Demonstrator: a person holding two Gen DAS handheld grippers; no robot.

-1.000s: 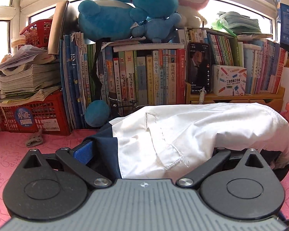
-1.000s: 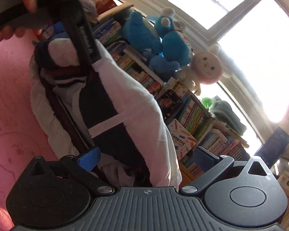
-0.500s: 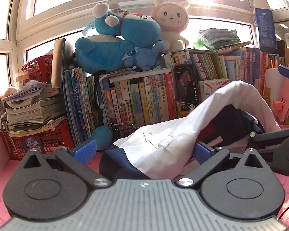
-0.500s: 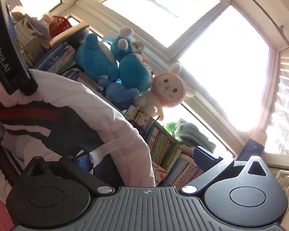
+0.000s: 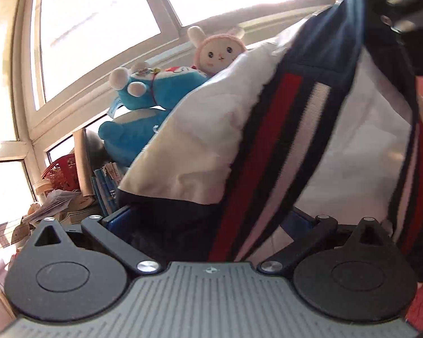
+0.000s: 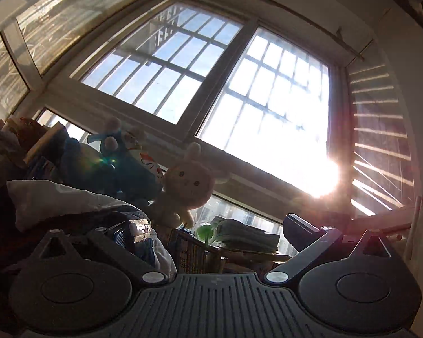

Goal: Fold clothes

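While raised high against the sunlit window, hangs soft and light from both tools: white garment (image 5: pixel 211 140) with navy-and-red striped trim, limp, likely to sag and slide unless pinched at hems or corners. At left, draped across left gripper (image 5: pixel 208 225), fingers hidden under cloth, state unclear. At right, bunched beside right gripper (image 6: pixel 211 233), fingers spread apart.

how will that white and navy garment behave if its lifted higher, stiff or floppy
Likely floppy: the garment drapes and bends between the left gripper and the right gripper above it. Probably light, since it bunches in soft folds. Loose parts may sag and swing.
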